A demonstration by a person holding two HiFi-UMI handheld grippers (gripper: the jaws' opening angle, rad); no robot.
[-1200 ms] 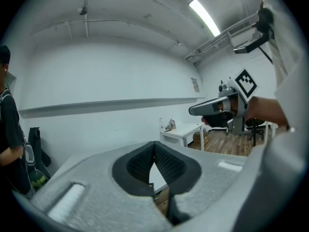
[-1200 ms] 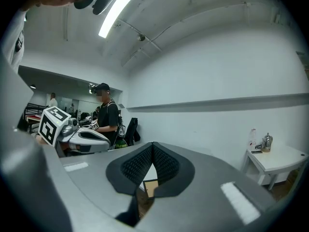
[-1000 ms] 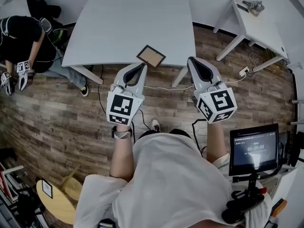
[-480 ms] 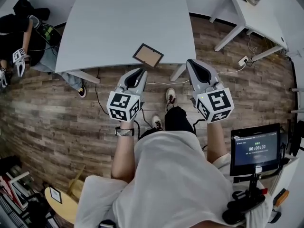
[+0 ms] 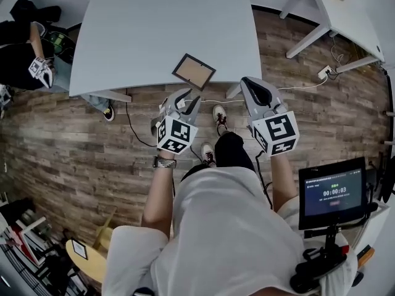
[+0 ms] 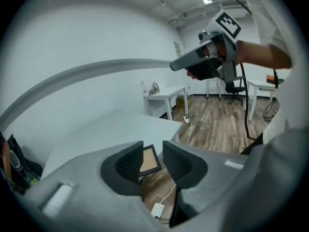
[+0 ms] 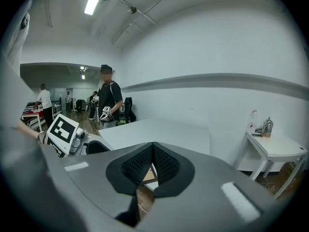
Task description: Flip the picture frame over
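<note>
A dark-rimmed picture frame [image 5: 193,71] with a tan panel facing up lies flat near the front edge of the pale grey table [image 5: 160,23]. My left gripper [image 5: 188,97] hangs over the floor just short of that edge, its jaws opening with nothing between them. In the left gripper view the frame [image 6: 148,161] shows through the gap of the left gripper [image 6: 153,149]. My right gripper [image 5: 250,82] is shut and empty, to the right of the frame, off the table's corner. In the right gripper view, below the right gripper [image 7: 153,146], a sliver of the frame [image 7: 148,174] shows.
A second white table [image 5: 345,17] stands at the back right, with a power strip [image 5: 325,73] and cables on the wooden floor. A person [image 5: 24,48] holding grippers is at the table's left end. A monitor on a stand [image 5: 333,193] is at my right.
The left gripper's jaws have gone from shut to apart, and it has sunk lower. The right gripper has dropped a little too. The frame has not moved on the table.
</note>
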